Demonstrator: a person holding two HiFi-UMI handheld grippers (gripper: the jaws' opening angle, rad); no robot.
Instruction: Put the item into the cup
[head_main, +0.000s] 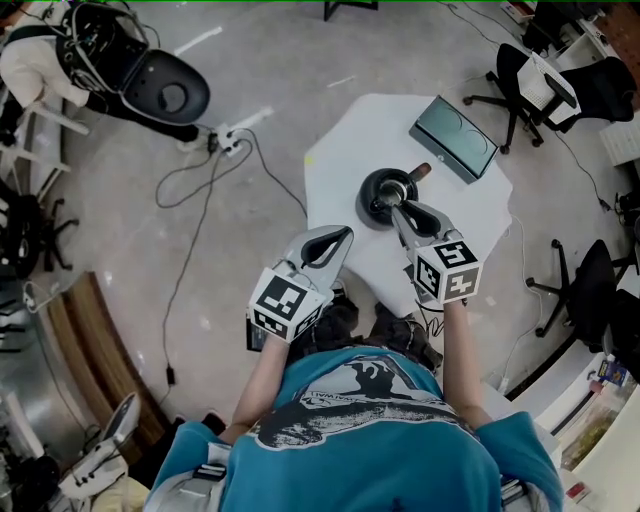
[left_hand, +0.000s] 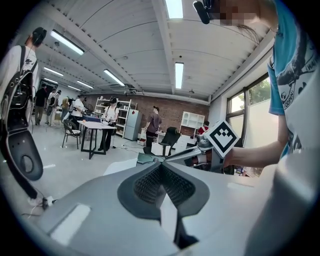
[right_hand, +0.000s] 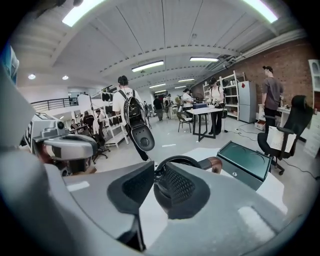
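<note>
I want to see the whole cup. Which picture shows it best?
The head view: the cup shows round from above on the white table. The right gripper view shows only its rim and brown handle behind the right tool. The left gripper view does not show it.

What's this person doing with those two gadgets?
A person holds a gripper in each hand at a white table. The right gripper reaches over a black round cup with a brown handle, its jaws nearly together on what looks like a small grey item. The left gripper is shut and empty, held near the table edge.
</note>
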